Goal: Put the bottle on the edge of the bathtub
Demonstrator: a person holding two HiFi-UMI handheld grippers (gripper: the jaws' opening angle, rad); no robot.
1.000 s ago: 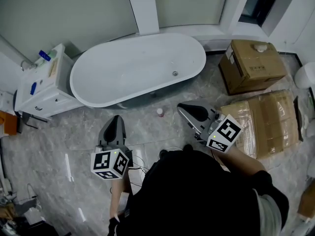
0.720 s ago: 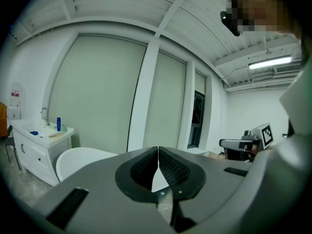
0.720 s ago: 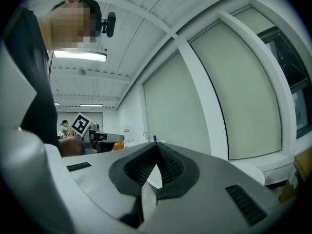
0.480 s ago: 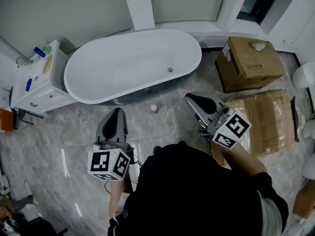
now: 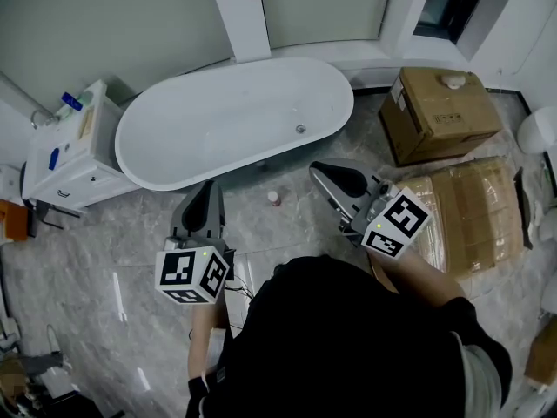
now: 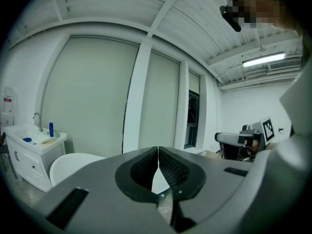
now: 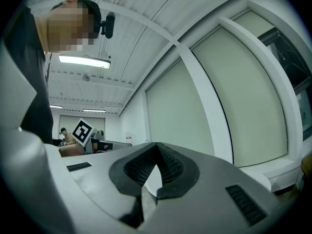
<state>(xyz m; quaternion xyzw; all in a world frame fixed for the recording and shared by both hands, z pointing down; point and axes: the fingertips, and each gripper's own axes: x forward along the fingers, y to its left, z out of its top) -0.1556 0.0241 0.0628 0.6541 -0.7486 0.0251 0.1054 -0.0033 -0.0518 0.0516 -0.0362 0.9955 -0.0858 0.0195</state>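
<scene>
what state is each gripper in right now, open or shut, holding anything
left gripper: shut, nothing between its jaws
right gripper: shut, nothing between its jaws

White tub, grey marble floor, brown boxes.
Bathtub [image 5: 226, 120] plain glossy white; floor [image 5: 104, 259] grey marble with pale veining; small bottle [image 5: 274, 198] whitish with a reddish top. Both cardboard boxes [image 5: 439, 111] plain brown. Cabinet [image 5: 65, 159] white, with a blue container [image 5: 71, 101] on it. Left gripper [image 5: 208, 188] and right gripper [image 5: 320, 169] have light grey bodies, black ribbed pads [image 6: 141, 168] and cubes with black-and-white square markers. Person's top [image 5: 348, 338] black. Wall panels [image 5: 130, 16] pale grey-green, frames white.
</scene>
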